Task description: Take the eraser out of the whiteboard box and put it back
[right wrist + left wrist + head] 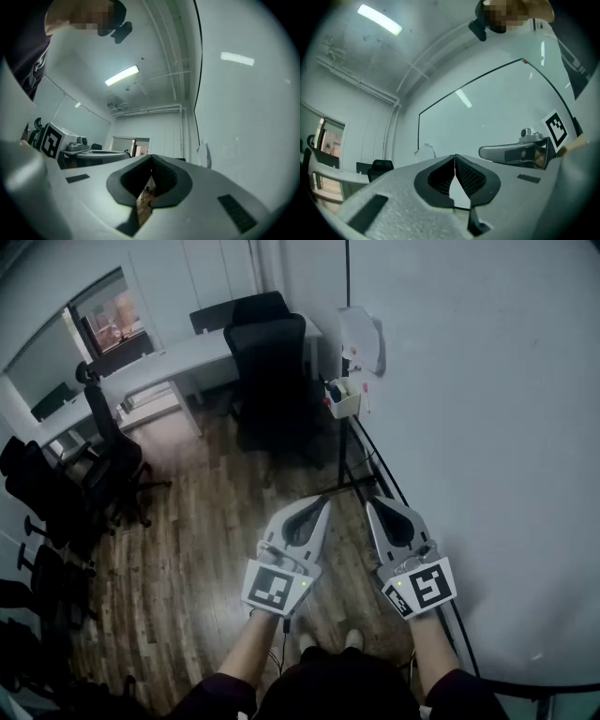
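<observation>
At the whiteboard's far lower corner, well beyond both grippers, hangs the small cream open-topped whiteboard box (344, 401). A few upright things poke out of it. The eraser is probably among them, but it is too small here to pick out. The large glossy white whiteboard (487, 427) fills the right of the scene, and a white sheet-like piece (361, 338) is fixed to it just above the box. The left gripper (325, 504) and the right gripper (371, 506) are side by side in the near middle. Both are pinched shut with nothing between the jaws, and both point toward the box.

The step in hand looks like the approach. It would go best by walking nearer and spreading one gripper's jaws before the box. Coming down from above would let the pads straddle the eraser without knocking the box.

Only the head view shows the box, the dark wooden floor (206, 549) and the black office chairs (272, 352). The gripper views show the closed tips and a long ceiling light (379, 19), but their own bodies hide the box.
</observation>
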Demonstrator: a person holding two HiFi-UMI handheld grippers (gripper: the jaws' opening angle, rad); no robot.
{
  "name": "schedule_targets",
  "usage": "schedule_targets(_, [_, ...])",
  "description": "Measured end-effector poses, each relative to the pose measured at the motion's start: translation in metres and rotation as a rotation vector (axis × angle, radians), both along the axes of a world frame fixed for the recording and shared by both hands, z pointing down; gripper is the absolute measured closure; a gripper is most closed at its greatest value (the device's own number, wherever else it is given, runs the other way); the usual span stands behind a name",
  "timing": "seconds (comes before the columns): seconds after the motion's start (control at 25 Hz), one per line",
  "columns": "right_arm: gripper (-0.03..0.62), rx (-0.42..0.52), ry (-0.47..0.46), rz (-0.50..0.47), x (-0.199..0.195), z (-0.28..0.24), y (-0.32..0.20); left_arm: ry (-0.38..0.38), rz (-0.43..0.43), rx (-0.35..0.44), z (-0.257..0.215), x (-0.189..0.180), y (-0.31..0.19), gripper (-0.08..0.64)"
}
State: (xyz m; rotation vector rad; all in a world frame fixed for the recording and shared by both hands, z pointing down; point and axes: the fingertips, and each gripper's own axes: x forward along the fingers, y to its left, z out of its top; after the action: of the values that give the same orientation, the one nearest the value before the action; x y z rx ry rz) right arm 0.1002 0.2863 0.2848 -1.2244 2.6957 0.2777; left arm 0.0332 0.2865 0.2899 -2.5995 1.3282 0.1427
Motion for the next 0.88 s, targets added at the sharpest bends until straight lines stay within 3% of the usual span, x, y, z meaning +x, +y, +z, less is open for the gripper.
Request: schedule_targets(0.88, [0.589, -0.024, -0.017, -0.009, -0.006, 0.006, 0.004, 0.007, -0.004, -0.017, 0.007, -0.011, 0.003, 0.554])
